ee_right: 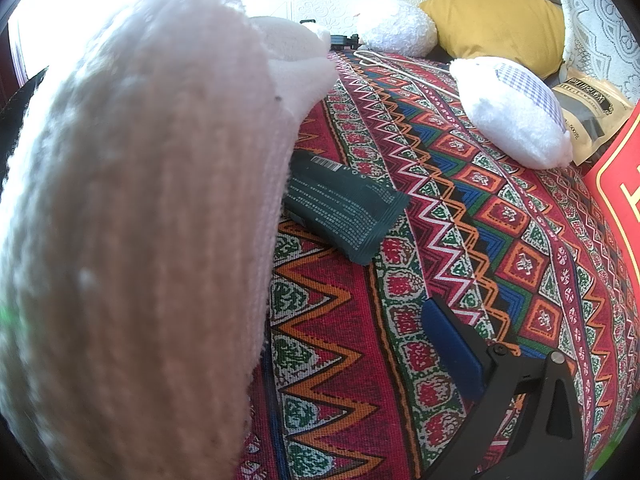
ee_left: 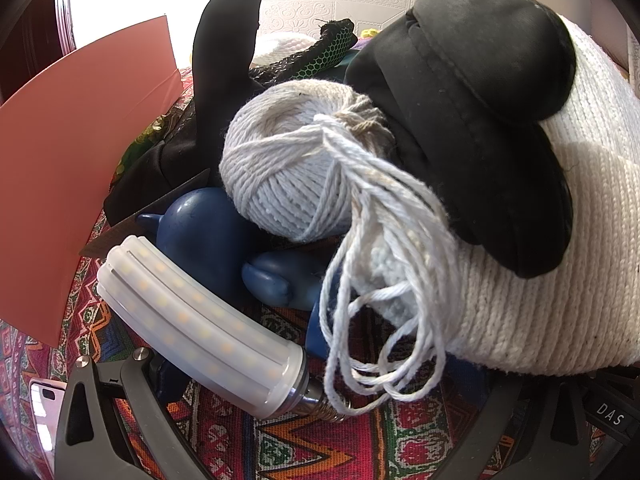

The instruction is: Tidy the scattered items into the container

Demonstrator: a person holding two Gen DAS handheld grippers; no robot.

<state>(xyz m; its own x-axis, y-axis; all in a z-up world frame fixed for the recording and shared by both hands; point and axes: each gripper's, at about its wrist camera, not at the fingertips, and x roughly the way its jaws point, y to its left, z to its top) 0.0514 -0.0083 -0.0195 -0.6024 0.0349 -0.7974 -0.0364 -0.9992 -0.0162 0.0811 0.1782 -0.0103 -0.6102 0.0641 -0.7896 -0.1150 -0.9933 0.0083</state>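
Observation:
In the left wrist view a white woven basket [ee_left: 560,280] fills the right side, with a black cap [ee_left: 480,120] draped over its edge. Beside it lie a ball of pale yarn [ee_left: 280,176] with loose loops, dark blue rubber pieces [ee_left: 208,240] and a white LED corn bulb [ee_left: 192,328] on the patterned cloth. My left gripper [ee_left: 320,420] is open, the bulb's screw end between its fingers. In the right wrist view the basket wall [ee_right: 140,220] looms at left. My right gripper [ee_right: 320,360] is open; only its blue-padded right finger [ee_right: 448,352] shows.
A pink card [ee_left: 80,168] stands at left and a phone [ee_left: 44,412] lies near the left finger. On the cloth lie a dark green packet [ee_right: 344,204], a white plush pillow [ee_right: 516,112], a beige pouch [ee_right: 588,108] and a red box [ee_right: 624,184]. A yellow cushion [ee_right: 496,16] sits behind.

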